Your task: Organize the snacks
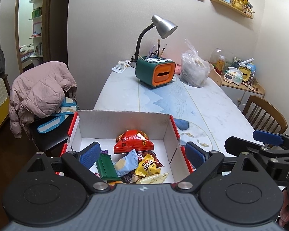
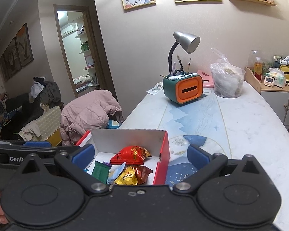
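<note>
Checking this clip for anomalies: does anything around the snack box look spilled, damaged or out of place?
Nothing stands out. The snacks lie in a loose pile inside the box, none spilled onto the table. The box looks intact. Both the left gripper and right gripper are open and empty.

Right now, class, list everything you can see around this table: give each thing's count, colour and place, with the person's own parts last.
Box: one, red outside, white inside, near table edge.
Red snack bag: one, red and gold, in the box, behind the others.
Green packet: one, green, box front left.
Light blue packet: one, beside the green packet.
Yellow candy bag: one, yellow, box front.
Tissue holder: one, green and orange, far table end.
Desk lamp: one, silver shade, black neck, behind the holder.
Plastic bag: one, clear, right of the holder.
Jacket: one, pink, draped on the left chair.
Table: one, white and blue marble pattern.
Left gripper: black, blue pads, open over the box.
Right gripper: black, blue pads, open.
</note>
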### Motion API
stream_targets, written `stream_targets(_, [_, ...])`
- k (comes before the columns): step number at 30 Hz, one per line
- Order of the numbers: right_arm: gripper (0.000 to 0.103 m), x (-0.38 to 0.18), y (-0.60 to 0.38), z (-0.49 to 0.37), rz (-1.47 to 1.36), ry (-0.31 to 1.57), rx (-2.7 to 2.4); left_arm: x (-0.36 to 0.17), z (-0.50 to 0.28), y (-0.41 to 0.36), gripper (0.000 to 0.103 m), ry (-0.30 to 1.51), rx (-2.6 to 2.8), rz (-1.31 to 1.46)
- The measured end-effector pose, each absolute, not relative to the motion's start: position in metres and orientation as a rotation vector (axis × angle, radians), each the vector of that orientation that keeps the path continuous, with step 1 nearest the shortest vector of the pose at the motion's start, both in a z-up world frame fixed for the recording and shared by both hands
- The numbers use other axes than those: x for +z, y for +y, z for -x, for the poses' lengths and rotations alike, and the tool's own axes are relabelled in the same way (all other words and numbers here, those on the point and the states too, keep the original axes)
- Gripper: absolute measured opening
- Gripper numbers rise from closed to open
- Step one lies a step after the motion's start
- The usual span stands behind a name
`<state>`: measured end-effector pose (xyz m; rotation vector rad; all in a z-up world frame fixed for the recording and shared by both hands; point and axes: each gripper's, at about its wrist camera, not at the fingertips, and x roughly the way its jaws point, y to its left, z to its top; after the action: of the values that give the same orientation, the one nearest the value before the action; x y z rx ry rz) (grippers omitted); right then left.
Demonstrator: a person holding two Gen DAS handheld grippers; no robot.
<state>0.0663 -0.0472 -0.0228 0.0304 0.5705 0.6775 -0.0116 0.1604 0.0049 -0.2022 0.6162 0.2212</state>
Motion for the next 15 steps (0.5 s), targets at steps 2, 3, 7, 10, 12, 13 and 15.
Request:
stream_targets(2, [0.103, -0.0234, -0.0466, -0.0656, -0.029, 0.571, 0.675, 0.0041, 0.0119, 0.1605, 0.095, 0.617, 0.226, 0.204])
stream_targets(3, [0.103, -0.0233, -0.0466, -0.0657, -0.030, 0.572, 0.675, 0.0041, 0.0122, 0.1603, 0.095, 0.617, 0.229, 0.204])
stream_targets(7, [0.103, -0.0233, -0.0465, -0.0656, -0.030, 0.573, 0.670, 0.0044, 0.0128, 0.1601, 0.095, 0.615, 0.233, 0.199])
stream_targets(10, [0.103, -0.0235, -0.0466, -0.0652, -0.035, 0.578, 0.669, 0.0048, 0.0137, 0.1596, 0.095, 0.610, 0.237, 0.199])
stream_targets(12, [0.103, -0.0236, -0.0463, -0.0655, -0.035, 0.578, 0.669, 0.0047, 0.0139, 0.1599, 0.095, 0.611, 0.242, 0.201])
stream_targets(13, [0.103, -0.0235, -0.0461, -0.0653, -0.034, 0.577, 0.669, 0.0044, 0.0139, 0.1601, 0.095, 0.612, 0.242, 0.203])
stream_targets(15, [0.103, -0.0239, -0.0462, -0.0652, -0.032, 0.577, 0.667, 0.0049, 0.0150, 0.1597, 0.095, 0.614, 0.242, 0.205])
